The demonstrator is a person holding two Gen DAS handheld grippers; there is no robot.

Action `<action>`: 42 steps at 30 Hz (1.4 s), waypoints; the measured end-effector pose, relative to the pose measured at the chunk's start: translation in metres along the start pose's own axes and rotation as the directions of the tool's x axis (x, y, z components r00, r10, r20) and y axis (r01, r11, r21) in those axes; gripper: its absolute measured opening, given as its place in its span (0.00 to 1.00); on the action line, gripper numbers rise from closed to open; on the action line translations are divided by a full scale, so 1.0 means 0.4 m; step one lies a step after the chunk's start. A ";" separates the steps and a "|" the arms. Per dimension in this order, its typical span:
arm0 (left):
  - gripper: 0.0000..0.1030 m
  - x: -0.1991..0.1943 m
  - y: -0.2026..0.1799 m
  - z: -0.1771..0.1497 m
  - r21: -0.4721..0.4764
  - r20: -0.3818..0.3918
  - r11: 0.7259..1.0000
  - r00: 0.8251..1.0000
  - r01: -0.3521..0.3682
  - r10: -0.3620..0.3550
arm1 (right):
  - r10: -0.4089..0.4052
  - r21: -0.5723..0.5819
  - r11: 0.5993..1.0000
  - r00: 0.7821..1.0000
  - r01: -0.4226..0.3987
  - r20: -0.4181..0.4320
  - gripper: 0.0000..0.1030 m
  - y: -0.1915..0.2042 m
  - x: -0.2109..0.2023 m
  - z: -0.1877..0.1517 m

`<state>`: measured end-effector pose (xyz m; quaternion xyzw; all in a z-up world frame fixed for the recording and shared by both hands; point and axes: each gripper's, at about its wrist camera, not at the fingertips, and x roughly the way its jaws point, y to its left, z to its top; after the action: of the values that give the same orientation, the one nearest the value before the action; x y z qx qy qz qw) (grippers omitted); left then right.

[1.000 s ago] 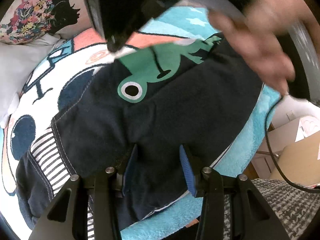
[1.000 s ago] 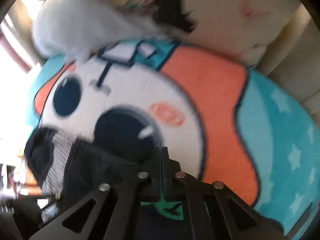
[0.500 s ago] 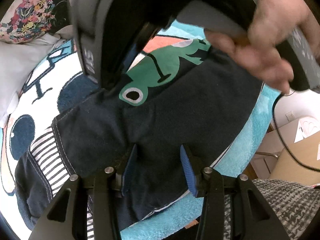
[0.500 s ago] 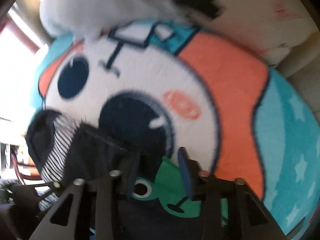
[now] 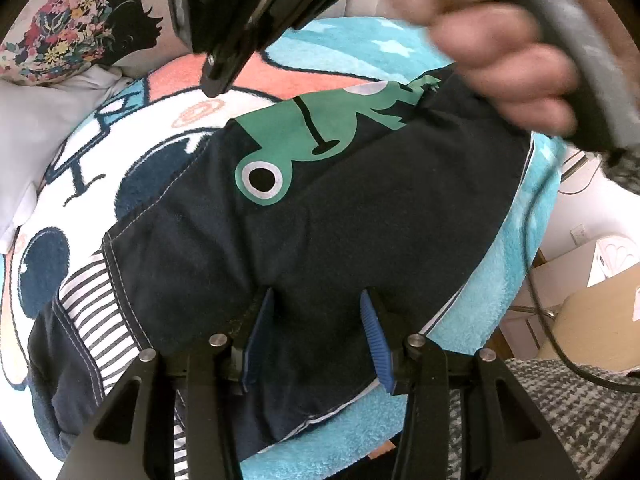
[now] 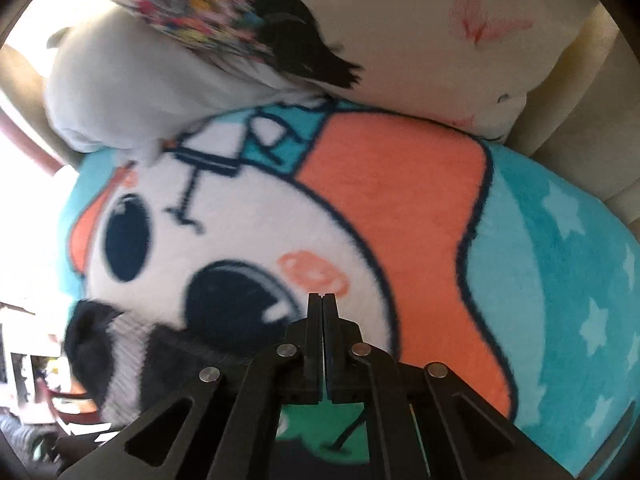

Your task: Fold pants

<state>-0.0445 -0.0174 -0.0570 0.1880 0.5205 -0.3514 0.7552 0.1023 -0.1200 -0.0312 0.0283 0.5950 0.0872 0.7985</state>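
Pants: dark pants [image 5: 340,240] with a green frog print [image 5: 304,148], filling the centre of the left wrist frame on a cartoon blanket [image 5: 516,264].
Long axis: lower left, where the striped lining [image 5: 92,304] shows, to upper right.
Left gripper [image 5: 316,324]: fingers apart, over the near edge at bottom centre, nothing between them.
Right gripper [image 6: 322,320]: fingers together, apparently empty, above the far frog edge.
Key relation: cloth lies directly ahead of the left gripper, likely the nearer one.
Surroundings: floral pillow [image 5: 68,28] at upper left.
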 end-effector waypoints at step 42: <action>0.59 0.058 -0.053 0.066 0.037 -0.050 0.999 0.999 0.010 -0.008 | -0.149 0.534 0.841 0.986 0.087 0.074 0.00 -0.343 -0.198 -0.555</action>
<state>-0.0379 -0.0567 -0.0663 0.2083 0.5331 -0.3599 0.7368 -0.1170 -0.2816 -0.0411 0.2152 0.5507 -0.1311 0.7957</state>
